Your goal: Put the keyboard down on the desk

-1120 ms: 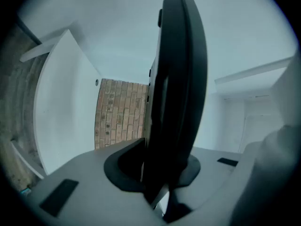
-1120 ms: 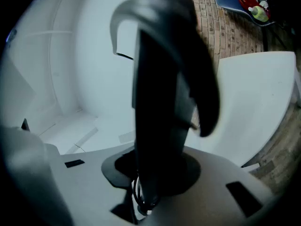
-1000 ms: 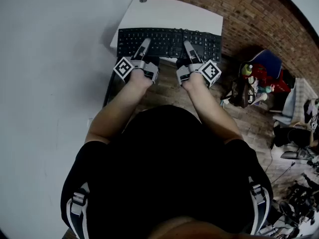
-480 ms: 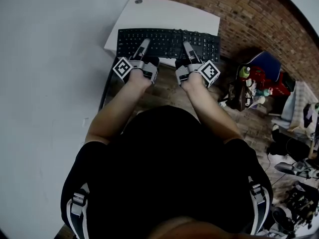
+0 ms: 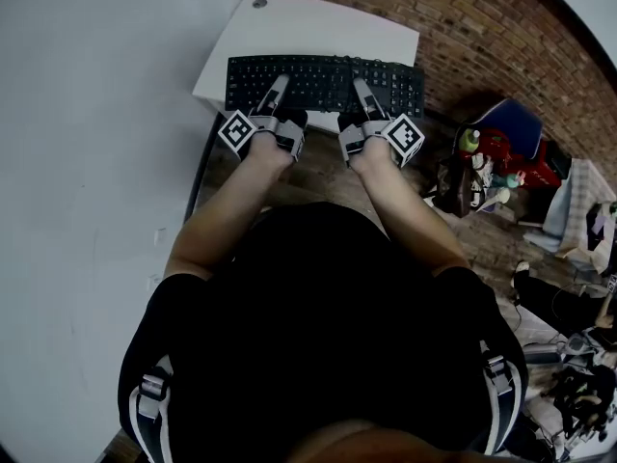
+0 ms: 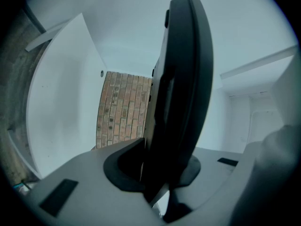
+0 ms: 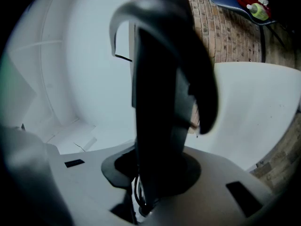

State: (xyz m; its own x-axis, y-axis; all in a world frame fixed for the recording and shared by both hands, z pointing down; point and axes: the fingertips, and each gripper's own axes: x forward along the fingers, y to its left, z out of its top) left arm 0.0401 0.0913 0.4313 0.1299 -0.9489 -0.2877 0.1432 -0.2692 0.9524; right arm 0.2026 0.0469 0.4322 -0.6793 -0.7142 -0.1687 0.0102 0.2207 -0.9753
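My left claw (image 5: 277, 87) is clamped on the near edge of the black keyboard (image 5: 323, 73), left of middle. My right claw (image 5: 358, 89) is clamped on it right of middle. The keyboard lies level over the white surface's (image 5: 318, 22) near edge; I cannot tell whether they touch.

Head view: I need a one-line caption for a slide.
Left gripper and right gripper, jaws shut on a black keyboard, hold it at the near edge of a white desk.
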